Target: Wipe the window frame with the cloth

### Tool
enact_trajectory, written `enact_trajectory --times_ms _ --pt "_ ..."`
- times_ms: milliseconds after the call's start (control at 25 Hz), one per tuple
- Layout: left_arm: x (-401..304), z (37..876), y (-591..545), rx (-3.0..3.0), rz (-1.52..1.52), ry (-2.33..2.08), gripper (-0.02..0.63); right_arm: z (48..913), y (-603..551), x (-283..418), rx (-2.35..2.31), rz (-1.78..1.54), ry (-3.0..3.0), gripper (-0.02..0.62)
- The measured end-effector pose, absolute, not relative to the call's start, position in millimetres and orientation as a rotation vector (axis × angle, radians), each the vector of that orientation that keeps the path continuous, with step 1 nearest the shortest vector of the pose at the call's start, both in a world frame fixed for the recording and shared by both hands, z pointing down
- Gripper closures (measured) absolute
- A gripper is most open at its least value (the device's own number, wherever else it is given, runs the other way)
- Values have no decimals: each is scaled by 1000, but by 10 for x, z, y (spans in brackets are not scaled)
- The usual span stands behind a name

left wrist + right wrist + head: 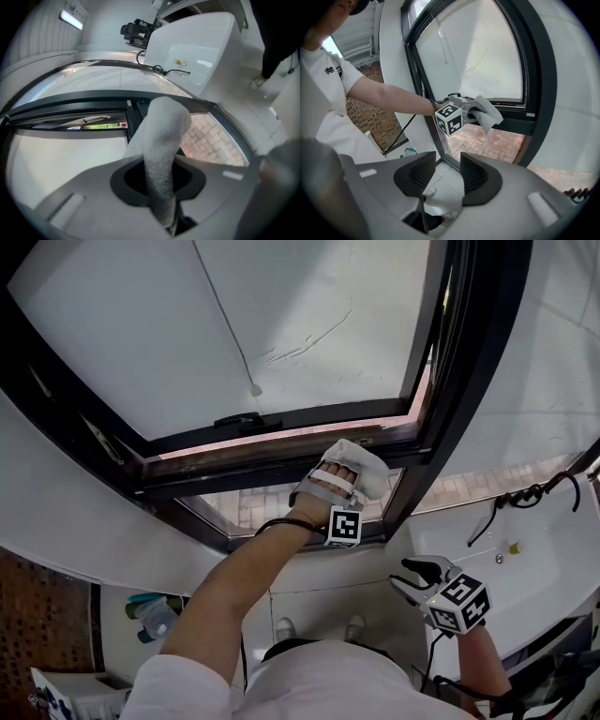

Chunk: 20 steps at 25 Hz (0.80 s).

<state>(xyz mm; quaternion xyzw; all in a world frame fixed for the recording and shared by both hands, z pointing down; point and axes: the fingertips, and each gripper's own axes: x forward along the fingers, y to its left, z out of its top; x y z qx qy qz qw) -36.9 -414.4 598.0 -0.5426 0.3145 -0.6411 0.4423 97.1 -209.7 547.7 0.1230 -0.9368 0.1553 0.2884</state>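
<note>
My left gripper is shut on a white cloth and holds it against the dark window frame at the bottom rail of the open sash. In the left gripper view the cloth stands up between the jaws and covers part of the frame. From the right gripper view, the cloth hangs from the left gripper by the frame. My right gripper hangs lower to the right, open and holding nothing.
A white sink with a dark cable lies at the lower right. A thin pull cord hangs over the glass. Bottles stand on the floor at lower left, beside a brick wall.
</note>
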Motion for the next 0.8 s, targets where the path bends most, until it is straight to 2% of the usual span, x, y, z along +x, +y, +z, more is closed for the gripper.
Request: enact_trajectory --times_ms 800 --pt "-2872 6179 -2885 -1191 -1754 676 512 5404 -1476 -298 303 373 -2470 431"
